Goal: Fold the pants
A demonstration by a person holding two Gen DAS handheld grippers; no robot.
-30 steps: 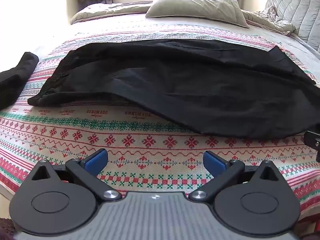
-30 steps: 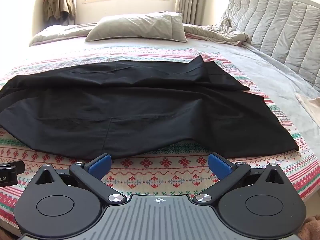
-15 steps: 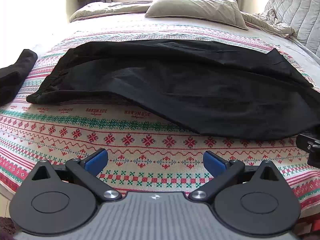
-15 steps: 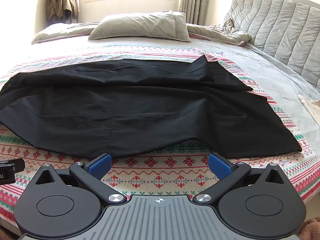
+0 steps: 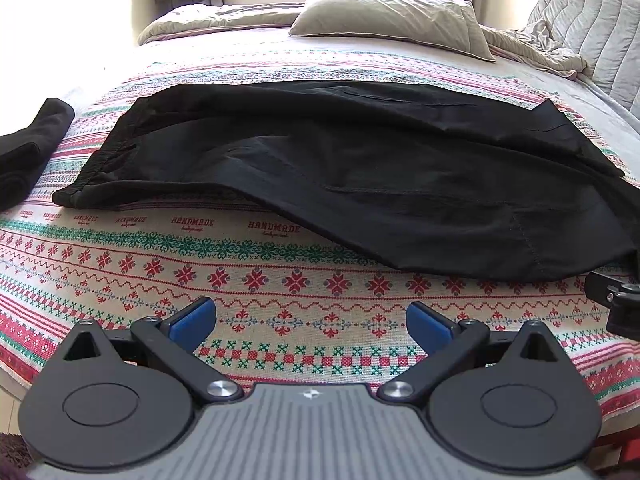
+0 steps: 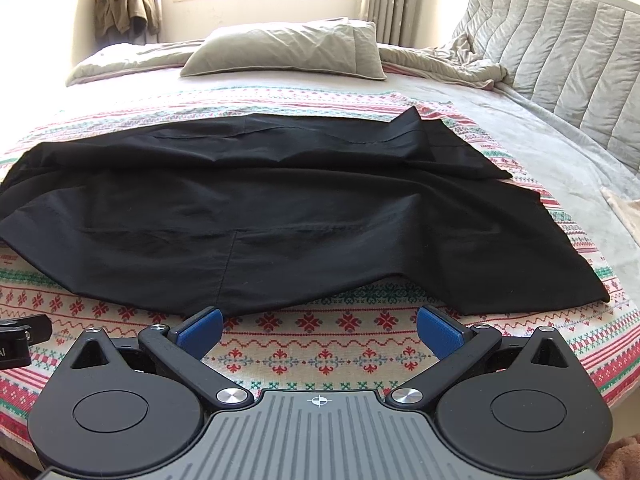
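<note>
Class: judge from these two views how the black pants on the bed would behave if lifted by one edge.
The black pants look thin and wrinkled, so they would probably drape limply. Spread wide over the patterned blanket, the far parts would likely drag along it.

left gripper [image 5: 310, 320] spread wide, right gripper [image 6: 319, 327] likewise

We see black pants [image 5: 360, 168] on a blanket [image 5: 280, 280] banded in red, green and white cross-stitch motifs. The pillow [image 6: 288, 52] is grey-beige, the gripper pads [image 6: 200, 330] blue. A dark, perhaps black, cloth [image 5: 28, 148] lies at the blanket's left edge.
</note>
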